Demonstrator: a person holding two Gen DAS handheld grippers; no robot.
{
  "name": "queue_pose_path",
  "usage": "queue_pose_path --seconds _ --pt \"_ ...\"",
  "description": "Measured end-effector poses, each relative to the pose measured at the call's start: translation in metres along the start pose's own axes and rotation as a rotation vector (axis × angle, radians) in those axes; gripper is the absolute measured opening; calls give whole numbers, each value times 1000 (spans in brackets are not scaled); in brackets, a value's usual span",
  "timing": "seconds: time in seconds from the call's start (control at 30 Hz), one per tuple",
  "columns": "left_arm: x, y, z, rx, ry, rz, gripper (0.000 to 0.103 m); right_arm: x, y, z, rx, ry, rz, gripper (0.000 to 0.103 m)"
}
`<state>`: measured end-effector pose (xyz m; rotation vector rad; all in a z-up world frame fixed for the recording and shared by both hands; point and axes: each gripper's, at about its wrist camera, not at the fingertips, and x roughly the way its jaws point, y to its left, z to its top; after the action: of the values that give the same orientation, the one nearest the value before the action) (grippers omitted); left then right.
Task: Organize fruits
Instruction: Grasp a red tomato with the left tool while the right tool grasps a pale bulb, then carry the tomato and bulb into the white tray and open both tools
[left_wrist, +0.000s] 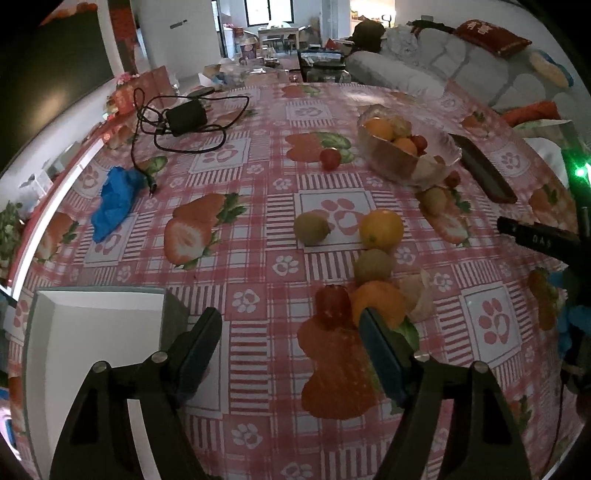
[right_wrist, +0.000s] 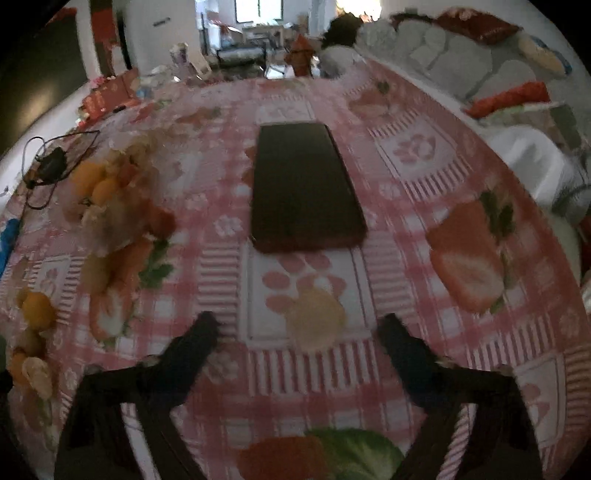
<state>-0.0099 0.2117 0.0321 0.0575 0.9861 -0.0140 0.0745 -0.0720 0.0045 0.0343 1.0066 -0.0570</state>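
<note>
A glass bowl (left_wrist: 410, 151) holds oranges and small fruits at the back right of the table. Loose fruits lie nearer: a green kiwi (left_wrist: 312, 228), a yellow-orange citrus (left_wrist: 382, 229), a brown kiwi (left_wrist: 373, 264), an orange (left_wrist: 378, 301), a red strawberry (left_wrist: 332, 306) and a husked fruit (left_wrist: 421, 295). My left gripper (left_wrist: 291, 325) is open and empty, its right finger beside the orange. My right gripper (right_wrist: 299, 332) is open above the cloth, with a pale round fruit (right_wrist: 316, 317) between its fingertips, not gripped. The right view is blurred; the bowl (right_wrist: 110, 195) shows at its left.
A dark phone (right_wrist: 304, 188) lies ahead of the right gripper. A charger with black cable (left_wrist: 184, 118), a blue cloth (left_wrist: 114, 201), a red tomato (left_wrist: 330, 158) and a white box (left_wrist: 99, 332) sit on the left side. A sofa stands behind the table.
</note>
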Motion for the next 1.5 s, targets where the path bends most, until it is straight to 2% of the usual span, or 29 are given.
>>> queue_pose_path --seconds 0.03,0.07,0.1,0.23,0.47,0.67,0.77,0.83,0.93,1.07,1.23,1.37,1.5 --pt "1 1 1 -6 -4 -3 80 -1 2 1 -8 -7 4 57" --pt "1 1 2 -10 -5 -5 80 -3 3 2 -16 -13 10 45" --pt "1 2 3 -16 -7 -8 80 -4 4 3 -23 -11 21 28" --pt "1 5 0 -27 8 -35 68 -13 1 -4 -5 -5 85 27" --pt "10 7 -7 -42 39 -60 67 -44 0 -24 -20 -33 174 27" --pt "27 -5 0 -38 48 -61 60 -60 -1 -37 -10 -34 213 27" --pt "28 -10 1 -16 28 -41 46 -65 -4 -40 0 -29 227 27" --pt "29 -14 3 -10 27 -52 25 -67 -4 -42 2 -24 232 27" --pt "28 -15 4 -20 35 -62 25 -72 -1 -45 -5 -22 235 27" --pt "14 -9 -4 -47 50 -112 25 -83 7 -50 -17 -24 261 27" --pt "-27 0 -16 -55 14 -134 25 -99 21 -56 -45 -25 295 27" --pt "-59 14 -27 -50 -16 -124 25 -112 39 -61 -83 -25 316 27" --pt "-92 42 -44 -91 -42 -113 25 -126 59 -67 -109 -25 351 27"
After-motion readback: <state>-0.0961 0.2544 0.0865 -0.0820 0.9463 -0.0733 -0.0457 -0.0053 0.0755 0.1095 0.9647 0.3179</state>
